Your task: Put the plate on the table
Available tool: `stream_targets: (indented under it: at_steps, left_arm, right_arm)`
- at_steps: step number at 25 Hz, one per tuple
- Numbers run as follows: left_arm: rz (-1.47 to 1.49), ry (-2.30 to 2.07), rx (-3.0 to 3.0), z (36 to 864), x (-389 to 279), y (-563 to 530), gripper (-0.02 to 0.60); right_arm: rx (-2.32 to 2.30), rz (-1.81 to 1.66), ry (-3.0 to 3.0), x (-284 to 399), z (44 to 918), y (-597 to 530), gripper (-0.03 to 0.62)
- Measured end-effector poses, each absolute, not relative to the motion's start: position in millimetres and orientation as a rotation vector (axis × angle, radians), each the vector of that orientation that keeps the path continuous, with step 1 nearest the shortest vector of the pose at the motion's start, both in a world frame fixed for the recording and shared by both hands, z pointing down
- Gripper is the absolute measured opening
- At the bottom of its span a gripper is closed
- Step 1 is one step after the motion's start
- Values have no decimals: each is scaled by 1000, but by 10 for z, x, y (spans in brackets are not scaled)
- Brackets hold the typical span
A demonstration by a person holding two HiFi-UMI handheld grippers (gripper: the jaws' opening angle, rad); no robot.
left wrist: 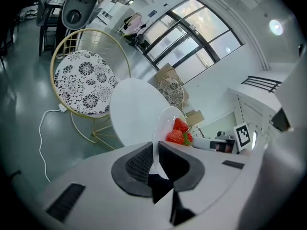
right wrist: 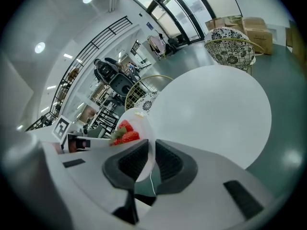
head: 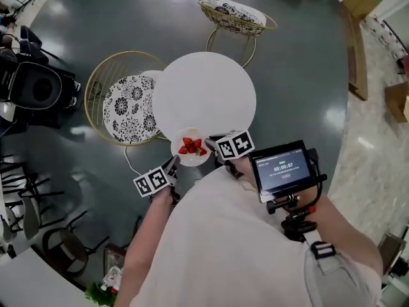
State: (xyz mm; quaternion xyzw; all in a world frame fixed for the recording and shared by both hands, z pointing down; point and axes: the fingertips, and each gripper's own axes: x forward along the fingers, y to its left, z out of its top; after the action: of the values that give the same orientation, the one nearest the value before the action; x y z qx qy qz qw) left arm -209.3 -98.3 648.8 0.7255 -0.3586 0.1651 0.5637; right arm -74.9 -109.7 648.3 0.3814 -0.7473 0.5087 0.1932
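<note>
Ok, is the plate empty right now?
No, red strawberries lie on the plate.

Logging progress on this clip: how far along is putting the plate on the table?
Done: the plate with strawberries is lifted, and the left gripper and right gripper are each shut on its rim. In hand: it is at the near edge of the round white table. Left: floor shows under the rim, so it likely isn't set down or released yet.
</note>
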Motion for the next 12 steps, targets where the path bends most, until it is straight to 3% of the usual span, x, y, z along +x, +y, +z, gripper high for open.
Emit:
stream_targets:
  at_steps: [12]
  left_arm:
    - [464, -793, 1675, 6888, -1645, -1492, 41]
  right_arm:
    - [1069, 1474, -2032, -305, 6896, -1567, 49]
